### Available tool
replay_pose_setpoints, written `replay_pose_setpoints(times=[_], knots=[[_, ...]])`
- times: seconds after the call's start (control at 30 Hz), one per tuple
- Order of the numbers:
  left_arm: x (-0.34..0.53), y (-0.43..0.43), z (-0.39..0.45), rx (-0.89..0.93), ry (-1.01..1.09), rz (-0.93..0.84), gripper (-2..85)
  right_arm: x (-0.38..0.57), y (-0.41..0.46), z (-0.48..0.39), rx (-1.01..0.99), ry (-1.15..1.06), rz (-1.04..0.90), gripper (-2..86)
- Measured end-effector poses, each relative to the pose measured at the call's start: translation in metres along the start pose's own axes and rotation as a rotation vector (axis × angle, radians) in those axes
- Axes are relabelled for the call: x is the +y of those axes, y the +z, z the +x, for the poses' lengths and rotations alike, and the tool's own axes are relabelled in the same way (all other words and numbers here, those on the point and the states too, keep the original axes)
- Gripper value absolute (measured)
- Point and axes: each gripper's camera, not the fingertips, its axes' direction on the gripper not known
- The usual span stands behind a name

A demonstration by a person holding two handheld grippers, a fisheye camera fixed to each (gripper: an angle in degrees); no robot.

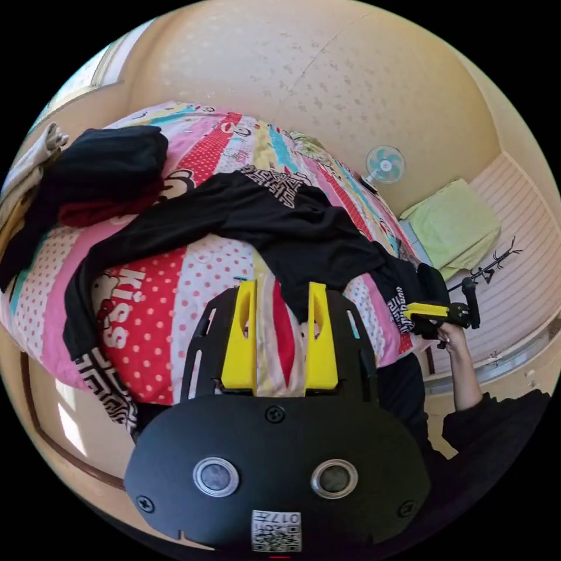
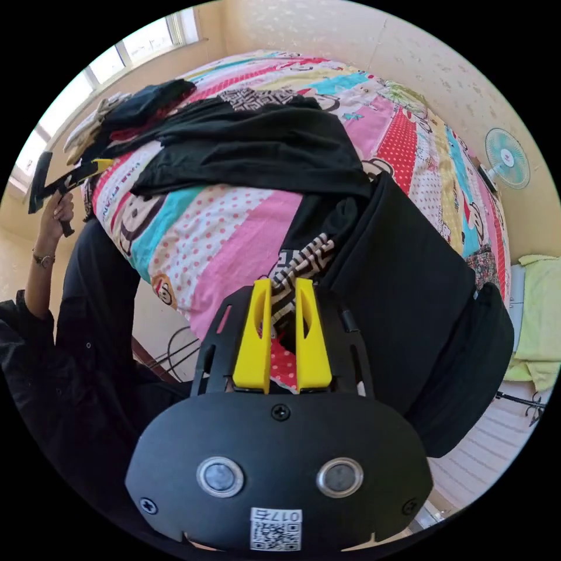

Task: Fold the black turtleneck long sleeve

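Pile of dark clothes (image 1: 111, 158), bed's far left corner. Black turtleneck (image 1: 280, 228) spread across patterned bedspread (image 1: 152, 327). Left gripper (image 1: 280, 292): jaws apart, empty. Right gripper (image 2: 283, 287): jaws narrowed around patterned cuff (image 2: 298, 266); firm grip cannot be told.

We see the black turtleneck long sleeve (image 1: 292, 228) spread rumpled ahead of our left tool, one patterned cuff hanging off the near edge; its other patterned cuff (image 2: 298, 266) sits between our right tool's jaws.
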Motion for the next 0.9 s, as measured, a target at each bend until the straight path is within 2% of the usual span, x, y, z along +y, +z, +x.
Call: replay_pose_setpoints(times=[0.1, 0.17, 0.23, 0.27, 0.33, 0.4, 0.43, 0.53, 0.57, 0.73, 0.77, 0.83, 0.9], knots=[[-0.023, 0.048, 0.005, 0.051, -0.053, -0.134, 13.2, 0.006, -0.041, 0.012, -0.025, 0.034, 0.085, 1.9], [-0.026, 0.043, 0.006, 0.003, -0.07, -0.104, 11.9, 0.02, -0.087, 0.036, 0.049, 0.12, 0.195, 1.5], [-0.021, 0.025, 0.011, 0.012, -0.08, -0.074, 10.5, 0.046, -0.134, 0.083, 0.228, 0.303, 0.297, 1.5], [-0.019, 0.019, 0.013, 0.019, -0.085, -0.068, 10.7, 0.052, -0.138, 0.098, 0.272, 0.354, 0.298, 1.6], [-0.011, -0.006, 0.021, 0.028, -0.119, -0.036, 12.6, 0.071, -0.13, 0.16, 0.359, 0.624, 0.217, 2.7], [-0.006, -0.022, 0.025, 0.041, -0.15, -0.003, 13.5, 0.08, -0.119, 0.176, 0.365, 0.709, 0.17, 5.1], [-0.005, -0.028, 0.027, 0.047, -0.157, 0.006, 13.8, 0.083, -0.118, 0.169, 0.335, 0.724, 0.241, 6.6], [-0.012, -0.031, 0.034, 0.025, -0.164, -0.011, 12.8, 0.063, -0.107, 0.123, 0.168, 0.554, 0.458, 7.4], [-0.014, -0.031, 0.035, 0.018, -0.167, -0.01, 12.4, 0.054, -0.101, 0.114, 0.128, 0.51, 0.472, 7.7], [-0.029, -0.037, 0.061, -0.062, -0.155, -0.028, 8.2, -0.042, -0.019, 0.052, -0.332, 0.178, 0.358, 11.7], [-0.03, -0.037, 0.064, -0.073, -0.152, -0.03, 7.6, -0.05, -0.01, 0.045, -0.344, 0.159, 0.329, 11.7], [-0.035, -0.041, 0.073, -0.083, -0.133, -0.04, 5.5, -0.074, 0.032, 0.029, -0.17, 0.205, 0.203, 10.4], [-0.04, -0.052, 0.077, -0.044, -0.11, -0.066, 4.4, -0.085, 0.062, 0.03, -0.138, 0.249, 0.087, 5.4]])
